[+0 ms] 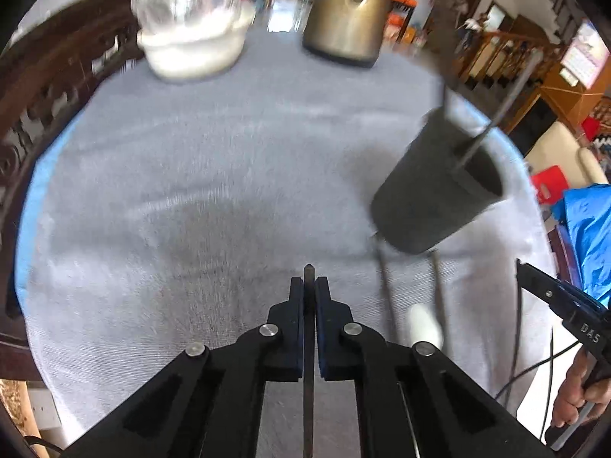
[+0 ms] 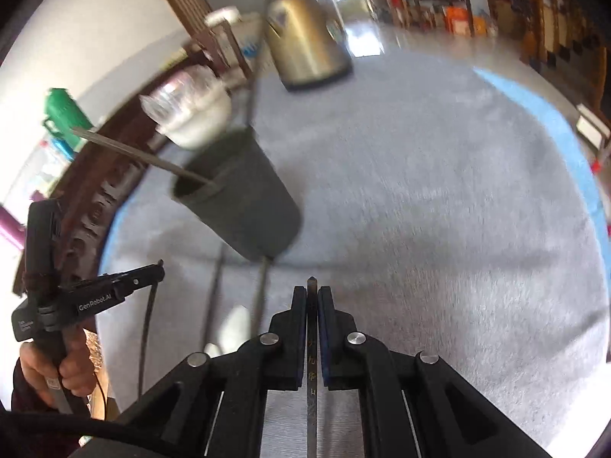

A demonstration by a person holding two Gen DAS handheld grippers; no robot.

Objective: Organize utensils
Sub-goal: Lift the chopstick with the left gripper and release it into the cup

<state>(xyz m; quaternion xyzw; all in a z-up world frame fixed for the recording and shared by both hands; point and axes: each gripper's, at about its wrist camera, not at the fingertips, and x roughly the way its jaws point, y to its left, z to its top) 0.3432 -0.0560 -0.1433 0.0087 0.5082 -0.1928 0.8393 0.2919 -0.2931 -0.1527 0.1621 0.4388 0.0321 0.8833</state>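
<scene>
Left wrist footage showed the left gripper [image 1: 309,286] with its fingers pressed in on a thin dark chopstick [image 1: 308,273], whose pointed tip stood out just beyond the fingertips. The black holder [image 1: 431,194] was seen ahead and to the right on the grey tablecloth [image 1: 214,160], with one dark chopstick [image 1: 496,114] leaning out of its mouth and another thin stick [image 1: 445,87] rising at its far rim. Two more dark sticks [image 1: 385,290] and a blurred white object [image 1: 424,324] lay on the cloth between the holder and the gripper. A brass-coloured kettle [image 1: 349,15] and a white pot [image 1: 194,34] covered with clear plastic were set at the far edge. The other gripper [image 1: 557,297] was visible at the right edge.

On the right wrist view, the right gripper [image 2: 311,297] was likewise closed on a thin dark chopstick [image 2: 311,286], marked with faint gold characters. The holder [image 2: 244,198] was seen to the left, with the kettle [image 2: 305,38] behind it. The left gripper's state could not be told from this side view [image 2: 152,273].
</scene>
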